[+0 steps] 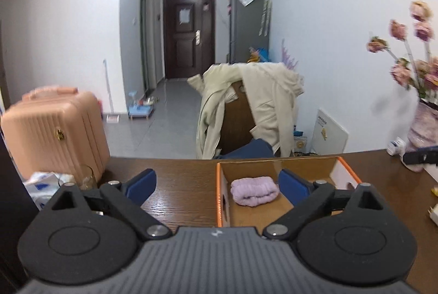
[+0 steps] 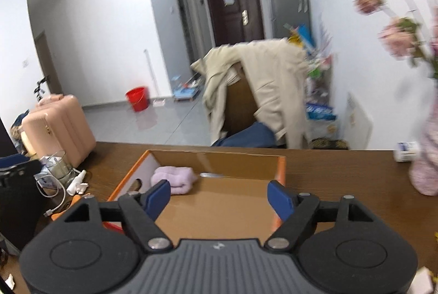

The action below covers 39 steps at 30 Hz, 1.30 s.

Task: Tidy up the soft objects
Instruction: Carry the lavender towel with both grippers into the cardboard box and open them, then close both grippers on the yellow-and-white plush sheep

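Now lilac towel (image 1: 254,190) lies inside cardboard box (image 1: 276,163).

Wooden desk (image 1: 186,179), dark brown. At its left edge: clear glass (image 2: 61,166), white cable (image 2: 58,200). At its right edge: pink vase (image 1: 421,129) of pink flowers (image 1: 410,53), small white bottle (image 1: 395,146). Beyond the far edge: chair draped with beige jacket (image 1: 262,102), pink suitcase (image 1: 54,129), red bucket (image 2: 137,99), dark door (image 1: 189,33), grey refrigerator (image 1: 247,25).
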{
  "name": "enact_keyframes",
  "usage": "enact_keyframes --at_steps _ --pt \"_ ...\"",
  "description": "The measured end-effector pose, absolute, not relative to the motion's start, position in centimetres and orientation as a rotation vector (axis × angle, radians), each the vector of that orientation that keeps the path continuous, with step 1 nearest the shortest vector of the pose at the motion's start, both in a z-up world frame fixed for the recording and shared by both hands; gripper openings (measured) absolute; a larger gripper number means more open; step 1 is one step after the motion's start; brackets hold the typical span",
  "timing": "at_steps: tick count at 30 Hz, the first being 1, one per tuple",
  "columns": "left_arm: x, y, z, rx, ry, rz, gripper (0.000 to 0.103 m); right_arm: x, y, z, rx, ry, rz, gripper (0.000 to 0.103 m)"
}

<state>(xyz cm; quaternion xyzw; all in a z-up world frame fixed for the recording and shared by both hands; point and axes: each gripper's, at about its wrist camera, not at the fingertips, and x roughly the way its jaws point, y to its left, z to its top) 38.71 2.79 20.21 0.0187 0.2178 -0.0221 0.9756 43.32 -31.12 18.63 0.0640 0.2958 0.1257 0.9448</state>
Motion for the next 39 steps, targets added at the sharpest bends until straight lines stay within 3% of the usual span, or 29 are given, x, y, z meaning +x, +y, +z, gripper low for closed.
enact_keyframes --at_steps 7,12,18,24,31,34,39 --pt "30.2 0.5 18.8 0.039 0.319 -0.020 0.103 33.6 -32.2 17.5 0.079 0.462 0.245 0.080" --pt "23.7 -1.5 13.8 0.138 0.276 -0.040 0.103 25.8 -31.3 12.6 0.035 0.426 0.327 0.088" --pt "16.8 -2.0 7.2 0.075 0.337 -0.065 0.103 18.9 -28.9 5.4 -0.033 0.498 0.314 0.088" --pt "12.9 -2.5 3.2 0.093 0.424 -0.034 0.103 12.8 -28.4 0.5 0.093 0.568 0.281 0.088" --pt "14.7 -4.1 2.4 -0.067 0.464 -0.176 0.103 14.0 -30.1 1.1 0.183 0.518 0.252 0.088" --pt "16.7 -5.9 2.1 -0.139 0.522 -0.248 0.092 17.3 -30.3 1.8 0.198 0.527 0.258 0.086" --pt "19.4 -7.7 1.2 -0.175 0.593 -0.309 0.072 21.8 -29.9 1.9 0.247 0.540 0.321 0.074"
